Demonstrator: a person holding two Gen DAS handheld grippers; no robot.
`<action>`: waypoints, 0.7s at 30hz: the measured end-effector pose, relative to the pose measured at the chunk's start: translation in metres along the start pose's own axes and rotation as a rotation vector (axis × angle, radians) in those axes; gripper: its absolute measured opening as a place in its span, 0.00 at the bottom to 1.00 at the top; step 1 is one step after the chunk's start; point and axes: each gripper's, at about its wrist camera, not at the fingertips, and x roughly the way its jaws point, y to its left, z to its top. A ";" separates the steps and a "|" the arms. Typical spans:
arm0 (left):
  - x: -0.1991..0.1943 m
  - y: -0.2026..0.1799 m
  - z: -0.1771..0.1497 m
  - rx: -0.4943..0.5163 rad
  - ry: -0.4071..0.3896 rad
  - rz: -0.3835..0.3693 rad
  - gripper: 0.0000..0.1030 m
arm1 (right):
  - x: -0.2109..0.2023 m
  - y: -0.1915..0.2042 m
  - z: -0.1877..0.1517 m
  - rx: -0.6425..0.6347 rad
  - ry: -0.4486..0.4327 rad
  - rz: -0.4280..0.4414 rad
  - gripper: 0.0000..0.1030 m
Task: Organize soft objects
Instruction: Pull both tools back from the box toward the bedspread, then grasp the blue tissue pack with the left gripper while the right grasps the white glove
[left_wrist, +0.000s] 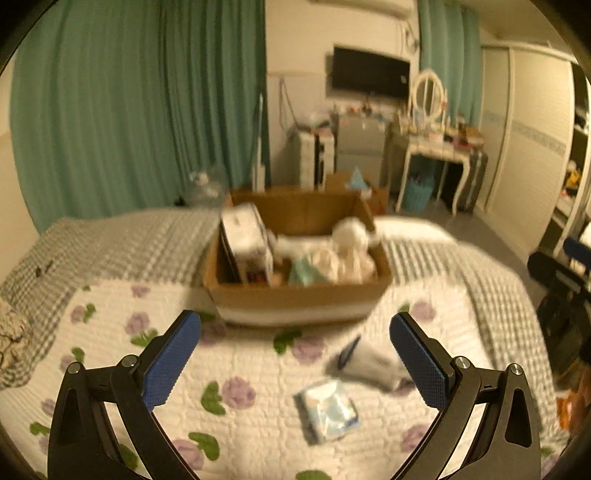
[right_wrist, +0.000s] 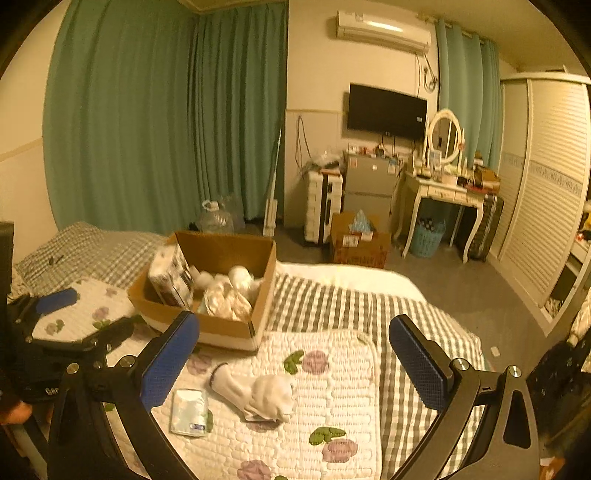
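Note:
A cardboard box (left_wrist: 295, 299) (right_wrist: 229, 332) stands on the bed and holds a wrapped pack of paper rolls (left_wrist: 247, 243) (right_wrist: 171, 277) and white soft items (left_wrist: 347, 251) (right_wrist: 232, 291). On the floral quilt in front of it lie a white sock (left_wrist: 369, 363) (right_wrist: 255, 395) and a small tissue pack (left_wrist: 327, 410) (right_wrist: 189, 411). My left gripper (left_wrist: 295, 354) is open and empty above the quilt, short of the box; it also shows at the left of the right wrist view (right_wrist: 88, 317). My right gripper (right_wrist: 293, 354) is open and empty above the sock.
The floral quilt (right_wrist: 332, 387) lies on a checked bed cover (left_wrist: 129, 243) (right_wrist: 332, 299). Beyond the bed are green curtains (right_wrist: 147, 129), a water jug (right_wrist: 216, 218), a small fridge (right_wrist: 369, 184), a carton (right_wrist: 358, 240), a dressing table (right_wrist: 443, 192) and a wardrobe (right_wrist: 546, 206).

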 end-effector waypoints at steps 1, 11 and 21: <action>0.006 0.000 -0.004 0.003 0.019 -0.006 1.00 | 0.009 0.001 -0.004 0.001 0.015 -0.001 1.00; 0.073 -0.001 -0.056 -0.015 0.217 -0.022 1.00 | 0.079 0.001 -0.044 -0.004 0.151 0.009 1.00; 0.110 0.005 -0.101 -0.026 0.362 -0.004 1.00 | 0.127 0.013 -0.081 -0.008 0.276 0.054 1.00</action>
